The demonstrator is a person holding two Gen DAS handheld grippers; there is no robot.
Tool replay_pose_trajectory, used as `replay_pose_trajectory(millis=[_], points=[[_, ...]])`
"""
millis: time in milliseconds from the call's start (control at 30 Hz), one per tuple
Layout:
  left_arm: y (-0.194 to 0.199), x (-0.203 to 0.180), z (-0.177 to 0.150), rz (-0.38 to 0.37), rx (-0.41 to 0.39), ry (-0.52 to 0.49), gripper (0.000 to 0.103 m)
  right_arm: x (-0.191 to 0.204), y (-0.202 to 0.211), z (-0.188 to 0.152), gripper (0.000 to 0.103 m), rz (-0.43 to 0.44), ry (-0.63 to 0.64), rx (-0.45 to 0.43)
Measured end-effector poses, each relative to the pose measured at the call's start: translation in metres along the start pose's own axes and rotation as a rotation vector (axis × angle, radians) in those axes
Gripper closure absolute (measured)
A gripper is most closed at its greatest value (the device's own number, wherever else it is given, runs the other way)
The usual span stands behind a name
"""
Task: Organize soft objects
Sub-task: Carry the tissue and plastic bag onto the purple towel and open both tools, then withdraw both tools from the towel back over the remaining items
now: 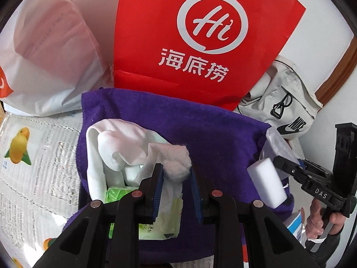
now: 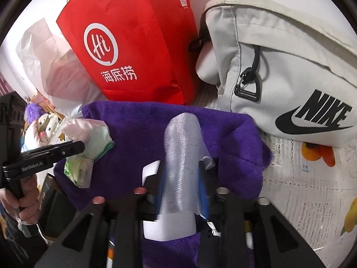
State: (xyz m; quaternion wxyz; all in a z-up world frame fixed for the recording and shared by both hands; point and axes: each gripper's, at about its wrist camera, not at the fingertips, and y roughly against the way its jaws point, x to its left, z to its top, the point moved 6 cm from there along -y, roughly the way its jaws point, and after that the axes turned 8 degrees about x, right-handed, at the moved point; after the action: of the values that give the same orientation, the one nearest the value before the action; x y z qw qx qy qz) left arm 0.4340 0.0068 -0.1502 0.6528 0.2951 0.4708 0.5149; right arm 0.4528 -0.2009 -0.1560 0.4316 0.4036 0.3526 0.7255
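A purple towel [image 1: 200,129] lies spread on the newspaper-covered table; it also shows in the right wrist view [image 2: 138,125]. On its left side lie a white cloth [image 1: 116,143] and a green tissue pack [image 1: 116,194]. My left gripper [image 1: 176,169] is shut on a white cotton wad [image 1: 178,167] above the towel. My right gripper [image 2: 180,178] is shut on a translucent mesh cloth [image 2: 183,151], with a white sponge block [image 2: 171,225] just under it. The sponge [image 1: 266,183] and right gripper [image 1: 287,167] show at the right of the left wrist view.
A red paper bag [image 1: 200,33] stands behind the towel. A white plastic bag [image 1: 44,51] is at the back left. A beige Nike bag [image 2: 290,71] lies at the right. Newspaper [image 1: 33,167] covers the table. Plush toys [image 2: 40,125] sit far left.
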Motion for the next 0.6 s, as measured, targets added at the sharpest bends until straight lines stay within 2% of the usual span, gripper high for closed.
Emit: replay_pose_trajectory(millis=[67,133,200,233,433,567,600], points=[[-0.001,0.001,0.001,-0.007,0.004,0.007,0.078,0.001,0.003,0.001,0.058,0.008,0.004,-0.009],[-0.002,0.001,0.002,-0.011,0.009,0.009,0.069,0.001,0.006,0.001,0.053,0.016,0.004,-0.012],[-0.002,0.001,0.002,-0.01,0.01,0.012,0.051,0.002,0.008,0.0,0.042,0.028,0.002,-0.015],[0.0,0.001,0.002,-0.01,0.004,0.011,0.049,0.004,0.01,0.0,0.041,0.034,0.002,-0.019],[0.01,0.002,0.001,-0.013,0.008,0.016,0.046,0.013,0.021,-0.003,0.04,0.023,0.024,-0.041],[0.022,0.001,-0.004,-0.007,0.0,0.015,0.045,0.022,0.036,-0.006,0.024,-0.013,0.043,-0.087],[0.027,0.002,-0.006,-0.006,-0.002,0.014,0.045,0.024,0.04,-0.007,0.024,-0.015,0.046,-0.092]])
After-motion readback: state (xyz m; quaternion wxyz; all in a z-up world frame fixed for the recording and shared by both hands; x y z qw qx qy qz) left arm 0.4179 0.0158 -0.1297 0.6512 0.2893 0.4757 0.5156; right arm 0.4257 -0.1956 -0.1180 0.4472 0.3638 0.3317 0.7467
